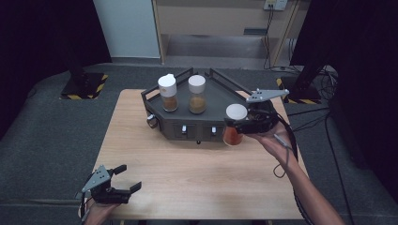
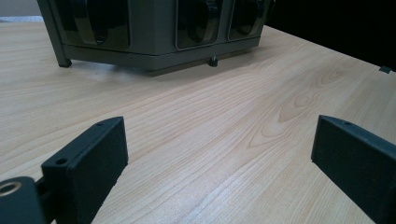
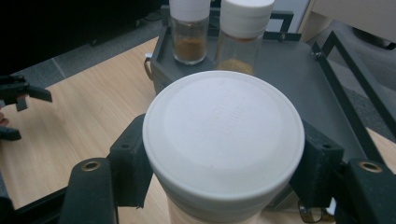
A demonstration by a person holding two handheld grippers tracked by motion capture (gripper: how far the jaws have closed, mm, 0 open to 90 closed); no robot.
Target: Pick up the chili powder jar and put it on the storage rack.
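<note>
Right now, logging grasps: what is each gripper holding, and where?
The right gripper clamps a white-capped spice jar just below its cap; the left gripper holds nothing.

Pale wood-grain tabletop; dark grey rack; white-lidded jars of brown and orange spice; black claws; yellow-black striped floor plates.

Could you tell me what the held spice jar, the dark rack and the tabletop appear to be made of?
Spice jar: clear body, glass or plastic, showing orange-brown powder; its cap looks like matte white plastic.
Rack: dark grey, matte, thin straight rails; probably painted metal, possibly plastic.
Tabletop: pale wood grain with knots, smooth satin sheen; wood or wood-look laminate.
</note>
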